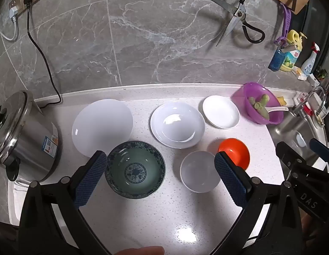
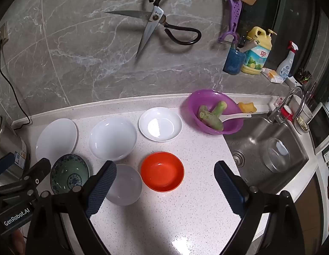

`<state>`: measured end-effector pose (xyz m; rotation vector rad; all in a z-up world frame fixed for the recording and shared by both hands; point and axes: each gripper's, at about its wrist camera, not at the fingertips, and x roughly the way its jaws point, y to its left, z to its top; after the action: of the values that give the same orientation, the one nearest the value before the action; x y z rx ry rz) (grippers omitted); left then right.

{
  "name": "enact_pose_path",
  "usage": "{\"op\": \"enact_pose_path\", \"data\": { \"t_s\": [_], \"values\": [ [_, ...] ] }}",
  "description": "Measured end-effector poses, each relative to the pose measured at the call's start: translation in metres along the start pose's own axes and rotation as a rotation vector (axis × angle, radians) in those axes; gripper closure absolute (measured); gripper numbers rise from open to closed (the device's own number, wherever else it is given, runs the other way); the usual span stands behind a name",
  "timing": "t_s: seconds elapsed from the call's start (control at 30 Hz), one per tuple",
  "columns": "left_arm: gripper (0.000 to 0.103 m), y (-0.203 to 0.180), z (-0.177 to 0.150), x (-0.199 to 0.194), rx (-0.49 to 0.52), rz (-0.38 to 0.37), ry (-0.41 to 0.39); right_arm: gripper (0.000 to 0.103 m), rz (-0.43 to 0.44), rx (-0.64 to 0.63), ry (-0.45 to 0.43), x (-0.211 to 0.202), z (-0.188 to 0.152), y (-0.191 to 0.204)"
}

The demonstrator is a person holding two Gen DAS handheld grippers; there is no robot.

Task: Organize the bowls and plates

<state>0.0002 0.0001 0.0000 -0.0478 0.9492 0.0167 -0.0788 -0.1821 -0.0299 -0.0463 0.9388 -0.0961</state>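
Three white plates lie in a row at the back of the counter: a large one [image 1: 102, 126] [image 2: 56, 139], a deep middle one [image 1: 177, 125] [image 2: 112, 139], and a small one [image 1: 221, 111] [image 2: 160, 124]. In front stand a blue-patterned green bowl [image 1: 135, 169] [image 2: 69, 173], a white bowl [image 1: 199, 171] [image 2: 126, 184] and an orange bowl [image 1: 234, 152] [image 2: 162, 171]. My left gripper [image 1: 160, 176] is open above the patterned and white bowls. My right gripper [image 2: 165, 188] is open above the orange bowl. Both are empty.
A steel pot [image 1: 24, 140] stands at the left. A purple bowl with vegetables and a spoon [image 2: 213, 112] sits by the sink [image 2: 268, 146], which holds a glass bowl. Scissors [image 2: 156, 21] hang on the wall; bottles [image 2: 257, 51] stand at the back right.
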Motion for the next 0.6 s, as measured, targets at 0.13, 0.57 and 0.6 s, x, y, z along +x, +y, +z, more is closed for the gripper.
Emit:
{"op": "enact_pose_path", "data": {
  "t_s": [0.13, 0.57, 0.6],
  "values": [
    [0.001, 0.0005, 0.0012, 0.0008, 0.001, -0.002, -0.004, 0.008, 0.003, 0.003, -0.004, 0.0008, 0.0005, 0.0002],
    [0.001, 0.0026, -0.0028, 0.0012, -0.001, 0.001, -0.006, 0.008, 0.001, 0.001, -0.002, 0.0023, 0.0012, 0.0014],
    [0.001, 0.0022, -0.0026, 0.0022, -0.003, 0.001, -0.004, 0.008, 0.001, 0.001, -0.001, 0.0023, 0.0011, 0.0014]
  ]
}}
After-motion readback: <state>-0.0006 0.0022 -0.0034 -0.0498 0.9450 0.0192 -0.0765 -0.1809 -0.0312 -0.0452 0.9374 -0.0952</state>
